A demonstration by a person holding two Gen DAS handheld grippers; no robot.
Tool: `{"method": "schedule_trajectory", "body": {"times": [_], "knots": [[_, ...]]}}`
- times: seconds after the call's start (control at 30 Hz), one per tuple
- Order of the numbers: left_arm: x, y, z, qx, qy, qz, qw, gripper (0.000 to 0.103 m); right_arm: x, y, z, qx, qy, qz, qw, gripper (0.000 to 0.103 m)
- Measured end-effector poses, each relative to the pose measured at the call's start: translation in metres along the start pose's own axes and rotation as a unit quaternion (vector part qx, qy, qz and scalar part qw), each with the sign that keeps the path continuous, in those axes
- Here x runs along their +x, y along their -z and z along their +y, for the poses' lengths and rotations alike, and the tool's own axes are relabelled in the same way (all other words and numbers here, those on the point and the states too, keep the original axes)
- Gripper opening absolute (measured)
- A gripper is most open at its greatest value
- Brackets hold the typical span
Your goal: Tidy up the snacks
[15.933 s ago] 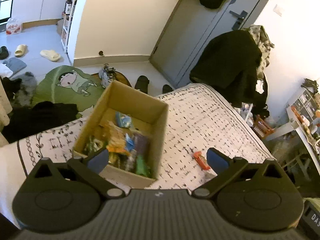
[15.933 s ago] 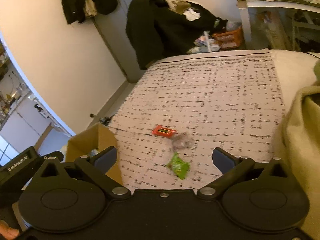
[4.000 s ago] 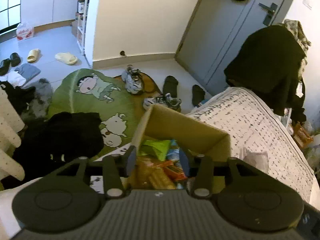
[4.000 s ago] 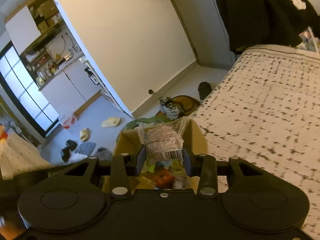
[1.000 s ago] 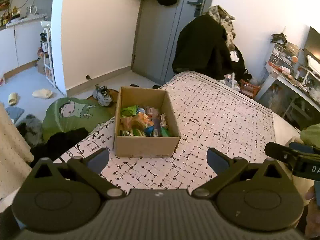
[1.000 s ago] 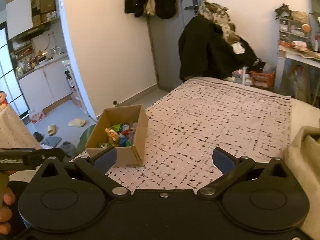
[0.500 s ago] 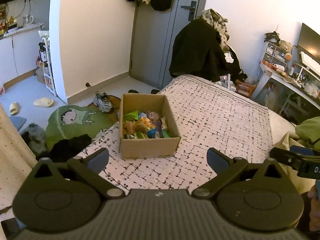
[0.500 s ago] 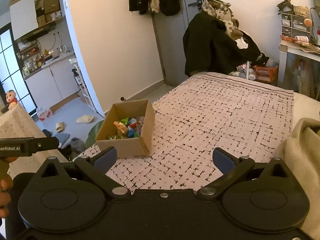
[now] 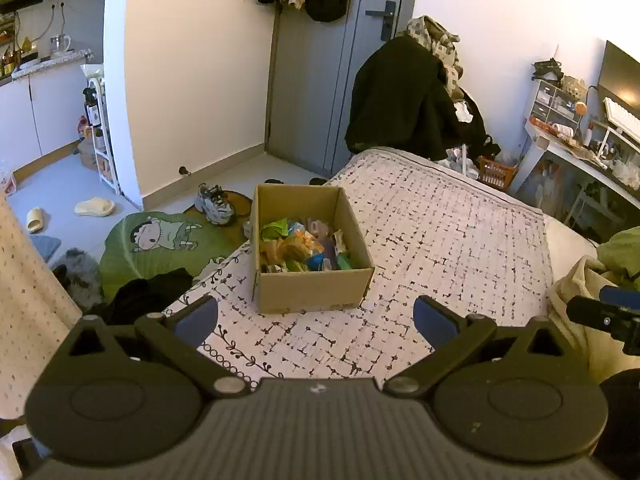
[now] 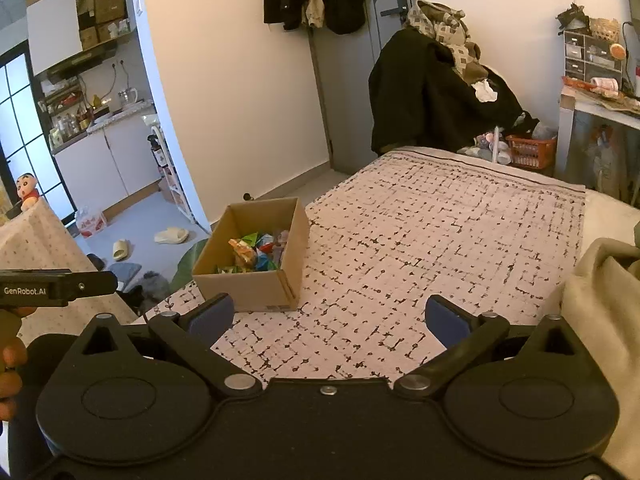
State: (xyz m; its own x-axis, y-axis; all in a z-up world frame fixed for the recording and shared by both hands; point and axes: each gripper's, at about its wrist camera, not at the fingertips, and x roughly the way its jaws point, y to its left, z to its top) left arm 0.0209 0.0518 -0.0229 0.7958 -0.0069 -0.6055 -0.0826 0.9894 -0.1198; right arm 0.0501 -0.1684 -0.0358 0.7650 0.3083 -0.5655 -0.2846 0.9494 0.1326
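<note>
A brown cardboard box (image 9: 312,290) stands on the patterned bedspread (image 9: 452,240) near the bed's left edge, and holds several colourful snack packets (image 9: 300,248). It also shows in the right wrist view (image 10: 248,286) with the snack packets (image 10: 256,254) inside. My left gripper (image 9: 316,316) is open and empty, held back from the box and above the bed. My right gripper (image 10: 328,316) is open and empty, to the right of the box and well short of it. No loose snacks show on the bedspread.
A beige blanket (image 10: 608,304) lies bunched at the right of the bed. A green cartoon rug (image 9: 160,240), shoes and dark clothes lie on the floor left of the bed. A dark coat pile (image 9: 404,104) stands beyond the bed's far end. A desk (image 9: 576,156) is at far right.
Both grippers have drawn back and risen a little from the box, which looks smaller and more centred now. Both stay open and empty.
</note>
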Motion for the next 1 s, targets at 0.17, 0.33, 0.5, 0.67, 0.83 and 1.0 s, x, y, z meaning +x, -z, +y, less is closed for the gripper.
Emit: {"method": "schedule_trajectory", "body": {"times": [0.17,0.33,0.5,0.67,0.83,1.0], "knots": [[0.0004,0.0011,0.0036,-0.001,-0.001,0.000,1.0000,0.103,0.0003,0.0008,0.0002,0.000,-0.003,0.002,1.000,0.103],[0.0011,0.0035,0.0037,-0.003,-0.001,0.003,1.0000,0.103,0.0011,0.0013,0.0023,-0.005,-0.001,0.005,1.000,0.103],[0.0001,0.0064,0.0000,0.005,0.000,-0.001,1.0000,0.103,0.0008,0.0014,0.0029,-0.004,-0.001,0.005,1.000,0.103],[-0.0013,0.0060,-0.0021,0.007,0.005,0.001,1.0000,0.103,-0.0002,0.0013,0.0027,-0.004,-0.001,0.006,1.000,0.103],[-0.0026,0.0047,-0.0034,0.005,0.006,-0.001,1.0000,0.103,0.0003,0.0017,0.0032,-0.003,0.000,0.005,1.000,0.103],[-0.0033,0.0044,-0.0023,0.004,0.005,0.000,1.0000,0.103,0.0008,0.0019,0.0050,-0.004,0.002,0.006,1.000,0.103]]}}
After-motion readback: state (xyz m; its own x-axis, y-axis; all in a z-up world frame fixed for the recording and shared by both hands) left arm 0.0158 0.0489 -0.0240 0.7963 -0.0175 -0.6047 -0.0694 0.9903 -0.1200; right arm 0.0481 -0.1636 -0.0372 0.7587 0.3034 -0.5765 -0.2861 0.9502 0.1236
